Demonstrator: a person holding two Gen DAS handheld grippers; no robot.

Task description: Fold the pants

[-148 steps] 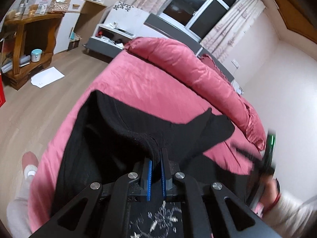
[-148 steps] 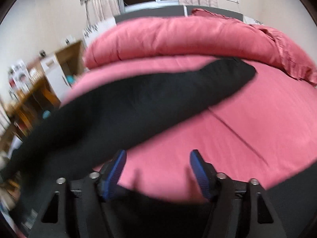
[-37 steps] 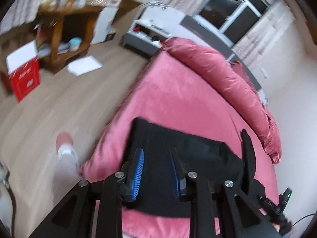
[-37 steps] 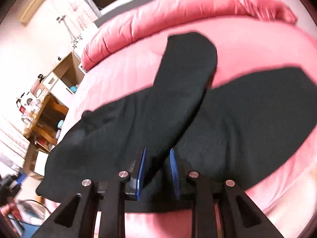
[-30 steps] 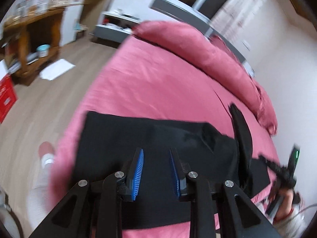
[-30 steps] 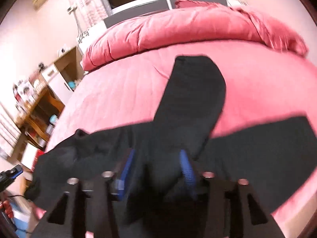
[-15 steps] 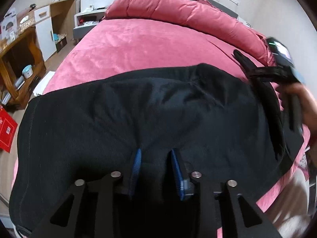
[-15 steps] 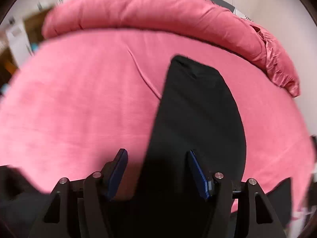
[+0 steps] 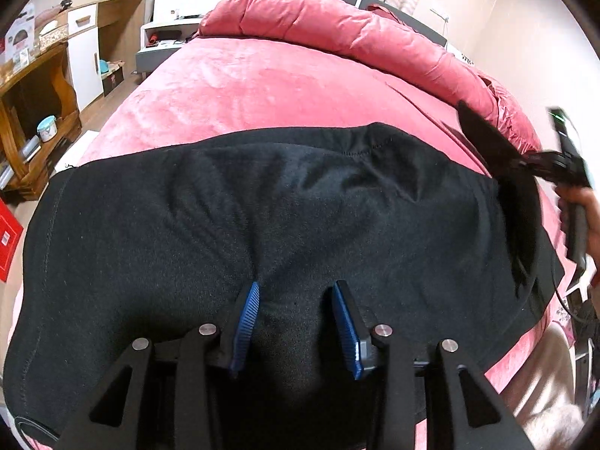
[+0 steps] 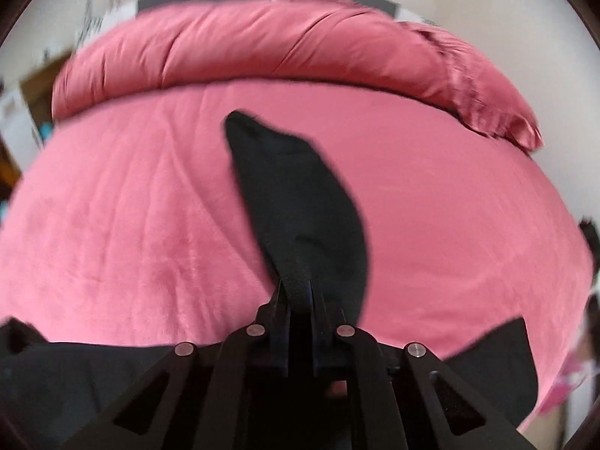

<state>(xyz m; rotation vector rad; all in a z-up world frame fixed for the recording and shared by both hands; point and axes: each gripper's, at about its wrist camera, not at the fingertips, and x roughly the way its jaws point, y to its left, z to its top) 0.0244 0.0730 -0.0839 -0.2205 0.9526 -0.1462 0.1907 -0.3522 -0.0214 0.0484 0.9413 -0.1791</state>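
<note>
Pants (image 9: 300, 206): black, spread flat on the pink bed (image 9: 262, 86) directly ahead of and under the left gripper; 1 leg is raised off to that gripper's right.

Left gripper (image 9: 296, 322): jaws set wide, blue pads resting on the cloth, a small ridge of fabric rising between them. Nothing is pinched.

Right gripper (image 10: 300, 300): jaws closed narrow on the pants leg (image 10: 296, 202), which runs forward from the tips and ends in a point over the bed. In the left view this gripper (image 9: 540, 163) sits far to the right, with the leg lifted clear of the body of the pants.

Step in hand: judged as carrying 1 leg across the other, with the left side only steadying the cloth.

Risk 1: the held leg may slip out, since the pinch seems to take a thin bunched edge; a quick swing would cause it.

Risk 2: the body of the pants may drag toward the right gripper, because the left gripper holds nothing.

Risk 3: the leg may land twisted or off line; it hangs narrow and curled ahead of the tips.

Risk 4: the wrinkles ahead of the left gripper may get trapped under the fold.

Background: wooden shelves (image 9: 33, 105) far left of the left gripper, well apart.
</note>
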